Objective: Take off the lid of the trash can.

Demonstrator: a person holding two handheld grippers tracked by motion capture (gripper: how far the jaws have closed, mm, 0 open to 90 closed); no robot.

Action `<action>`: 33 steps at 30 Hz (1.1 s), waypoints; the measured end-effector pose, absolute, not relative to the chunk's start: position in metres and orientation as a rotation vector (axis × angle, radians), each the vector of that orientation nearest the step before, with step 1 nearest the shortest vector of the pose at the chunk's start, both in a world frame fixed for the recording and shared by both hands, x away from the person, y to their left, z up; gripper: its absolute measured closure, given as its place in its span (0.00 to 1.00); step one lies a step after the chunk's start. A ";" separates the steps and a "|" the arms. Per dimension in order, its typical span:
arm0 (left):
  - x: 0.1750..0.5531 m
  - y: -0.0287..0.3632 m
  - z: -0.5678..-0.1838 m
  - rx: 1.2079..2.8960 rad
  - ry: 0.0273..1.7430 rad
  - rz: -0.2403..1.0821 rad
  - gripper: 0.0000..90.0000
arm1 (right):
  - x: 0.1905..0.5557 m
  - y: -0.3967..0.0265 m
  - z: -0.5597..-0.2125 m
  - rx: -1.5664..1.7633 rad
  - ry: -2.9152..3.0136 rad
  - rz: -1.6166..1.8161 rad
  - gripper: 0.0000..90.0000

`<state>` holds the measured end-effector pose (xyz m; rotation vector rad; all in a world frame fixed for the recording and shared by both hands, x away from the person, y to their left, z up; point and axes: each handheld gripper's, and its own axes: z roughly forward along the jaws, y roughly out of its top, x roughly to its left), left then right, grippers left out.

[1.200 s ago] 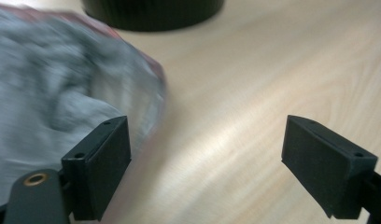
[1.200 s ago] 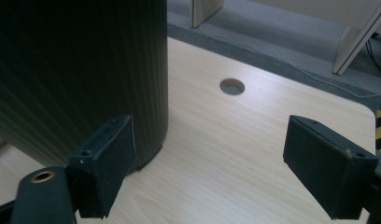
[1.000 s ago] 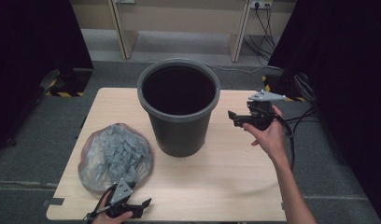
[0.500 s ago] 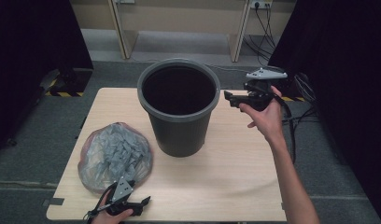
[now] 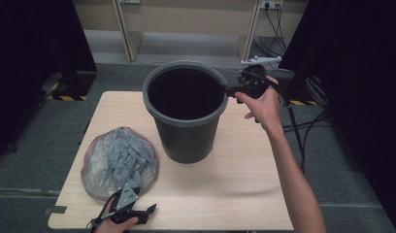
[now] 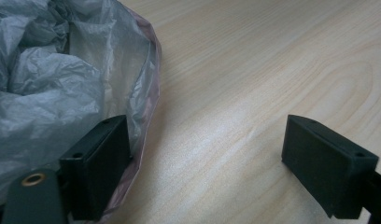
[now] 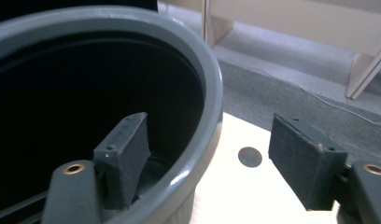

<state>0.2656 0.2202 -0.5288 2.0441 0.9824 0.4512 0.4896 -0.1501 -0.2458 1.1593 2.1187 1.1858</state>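
**Right gripper astride bin rim**

I count one grey bin (image 5: pixel 186 116), one crumpled plastic bag (image 5: pixel 119 161), two grippers. The bin stands upright at table centre, long axis vertical, mouth up. My right gripper (image 5: pixel 233 89), at its 3 o'clock rim, has jaws apart and closing, straddling the rim unpressed. My left gripper (image 5: pixel 146 211), at 7 o'clock, gapes beside the bag.

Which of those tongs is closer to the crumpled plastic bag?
Left. The left tongs sit open at the bag's edge, one jaw against it. The right tongs are across the table, straddling the bin's rim.
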 end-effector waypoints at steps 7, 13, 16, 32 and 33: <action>0.265 0.221 -0.529 2.047 0.976 0.446 0.16 | 0.509 -0.122 -0.252 1.165 2.220 1.064 0.49; 0.265 0.222 -0.529 2.048 0.974 0.445 0.16 | 0.517 -0.121 -0.257 1.190 2.220 1.003 0.63; 0.265 0.222 -0.529 2.050 0.973 0.444 0.16 | 0.523 -0.122 -0.258 1.211 2.226 0.992 0.70; 0.264 0.222 -0.528 2.053 0.967 0.439 0.16 | 0.527 -0.116 -0.236 1.170 2.093 1.047 0.86; 0.265 0.222 -0.528 2.051 0.968 0.439 0.16 | 0.526 -0.117 -0.233 1.165 2.089 1.064 0.86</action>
